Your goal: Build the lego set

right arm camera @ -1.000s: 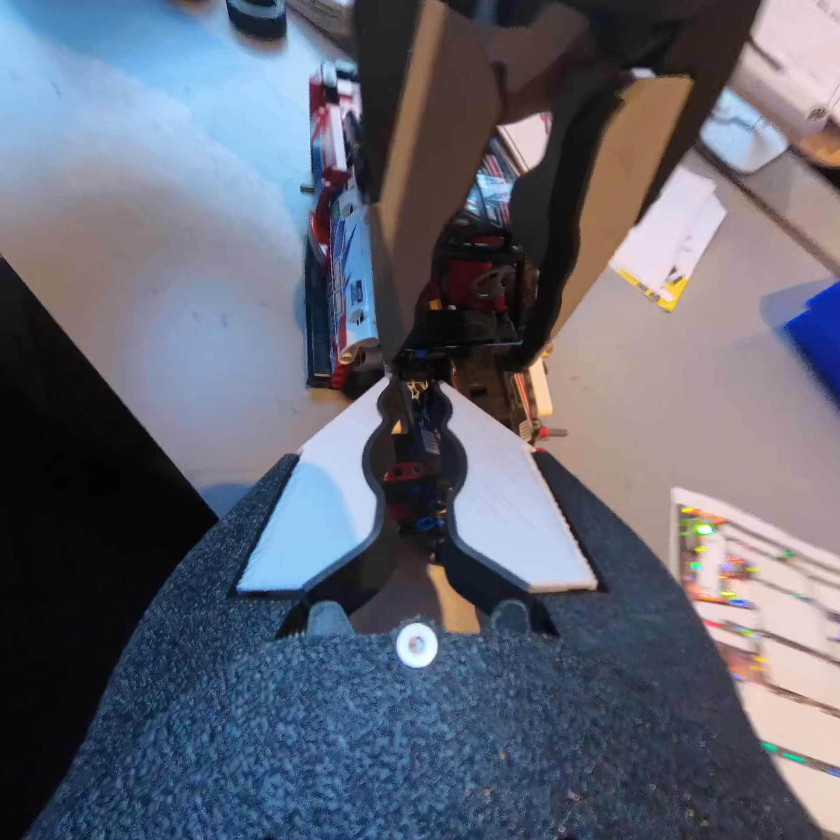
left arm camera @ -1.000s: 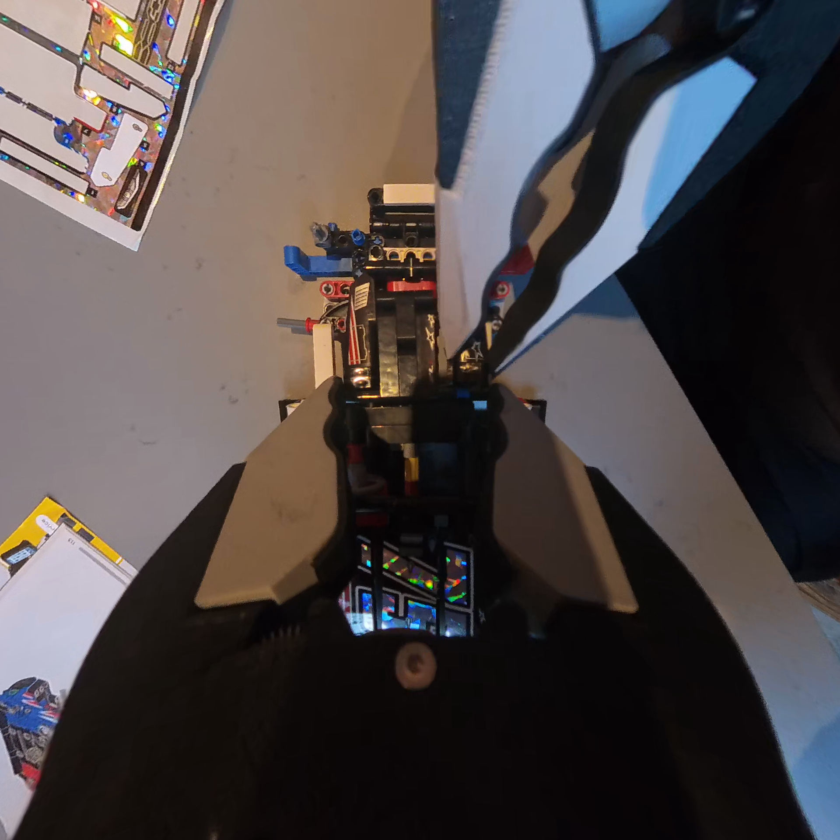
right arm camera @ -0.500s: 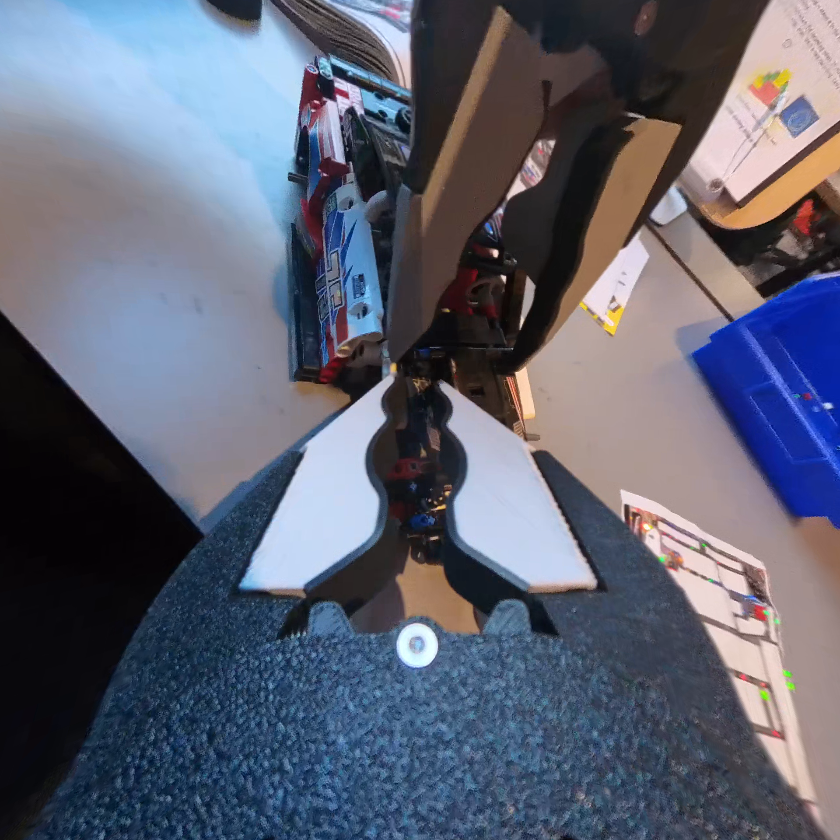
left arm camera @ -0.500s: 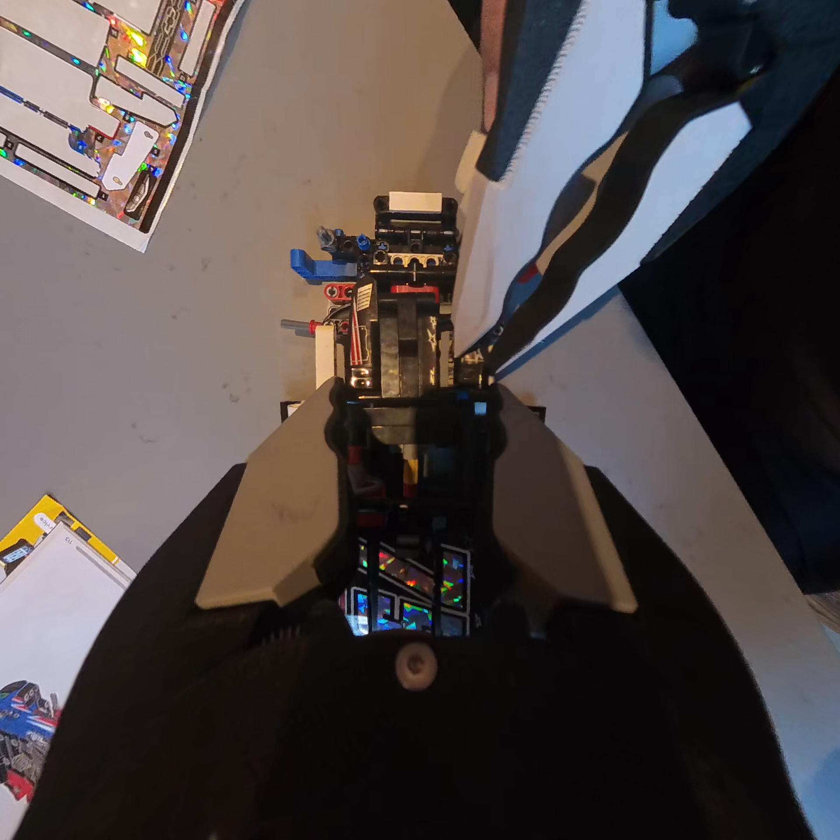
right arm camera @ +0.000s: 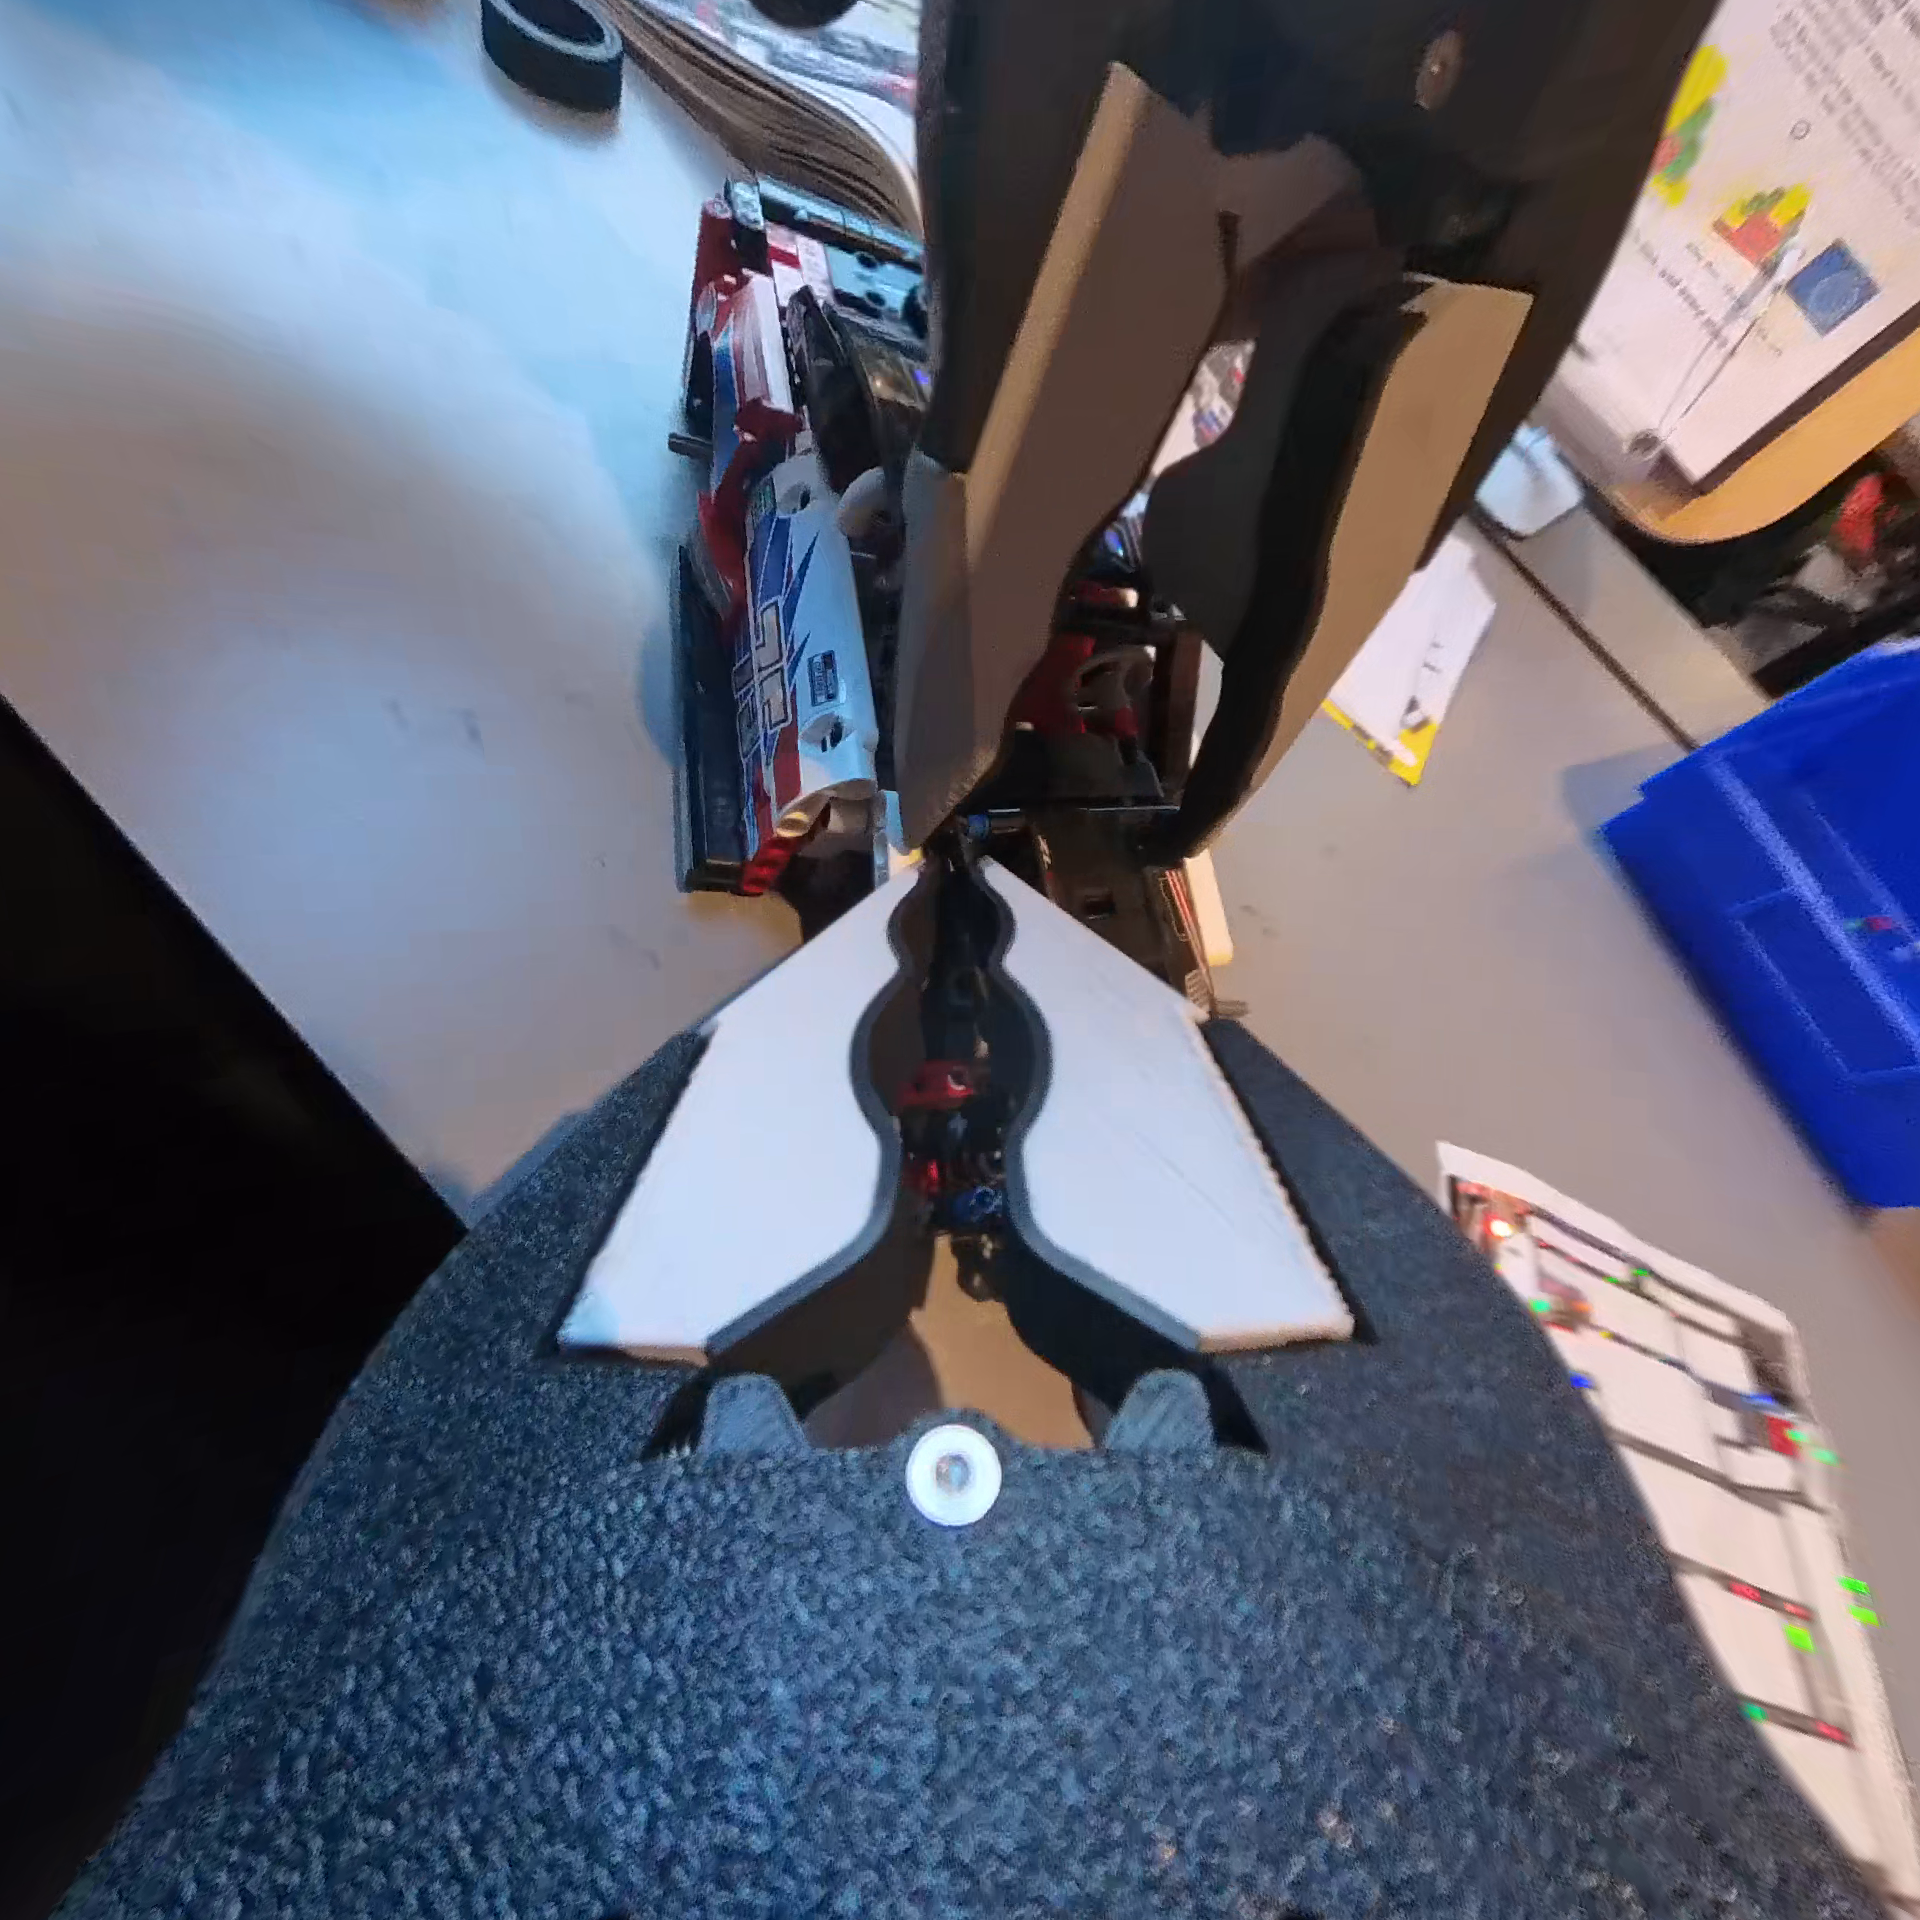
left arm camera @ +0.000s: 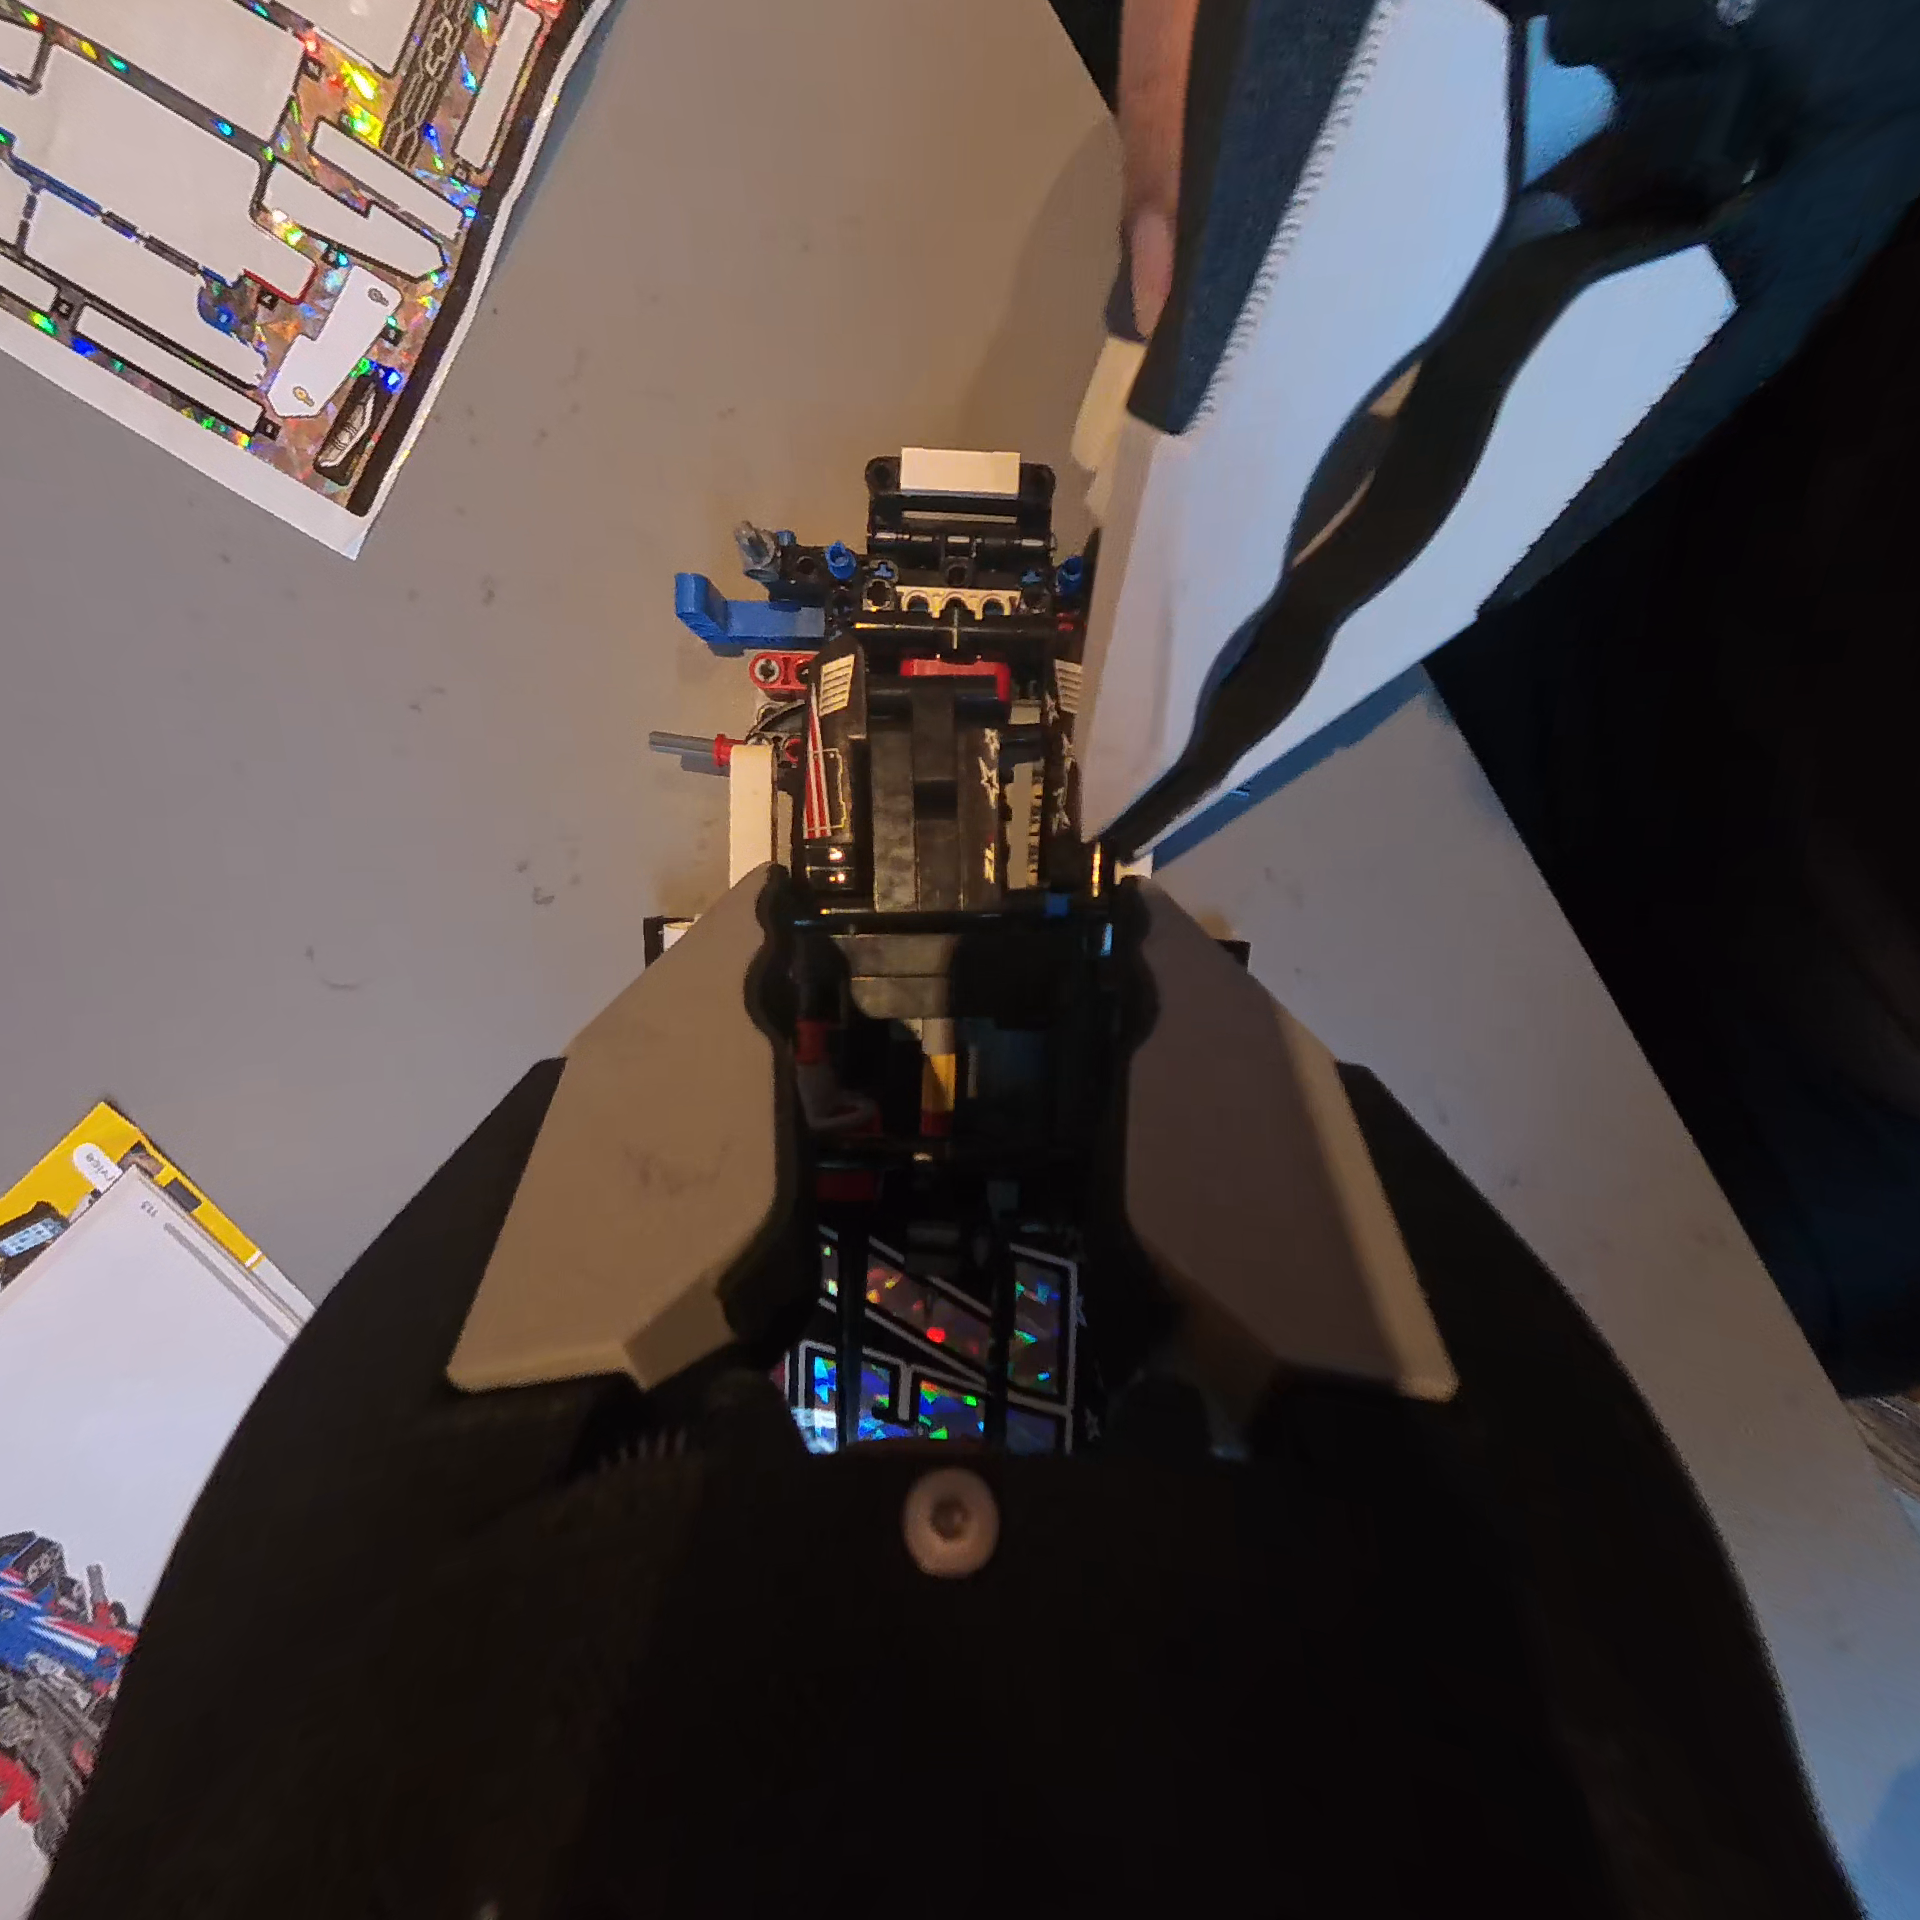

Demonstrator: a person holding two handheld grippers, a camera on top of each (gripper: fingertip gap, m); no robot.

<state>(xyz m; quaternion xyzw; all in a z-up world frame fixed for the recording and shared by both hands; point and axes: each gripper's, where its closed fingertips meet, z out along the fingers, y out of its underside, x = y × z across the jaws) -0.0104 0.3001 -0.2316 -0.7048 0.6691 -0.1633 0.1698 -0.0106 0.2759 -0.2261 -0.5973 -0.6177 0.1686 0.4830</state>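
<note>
Your left gripper is clamped across the lego car, which sits on the grey table with its long axis running straight away from you. Your right gripper is nearly closed, pinching a thin black bit on the car's right side.

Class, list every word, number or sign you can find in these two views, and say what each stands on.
White side panel of the lego car: large blue lettering, legible, not copied here.
Yellow-edged white instruction booklet: print too small to read.
White poster with coloured pictures: print blurred.
Holographic sticker sheet: no readable words.
</note>
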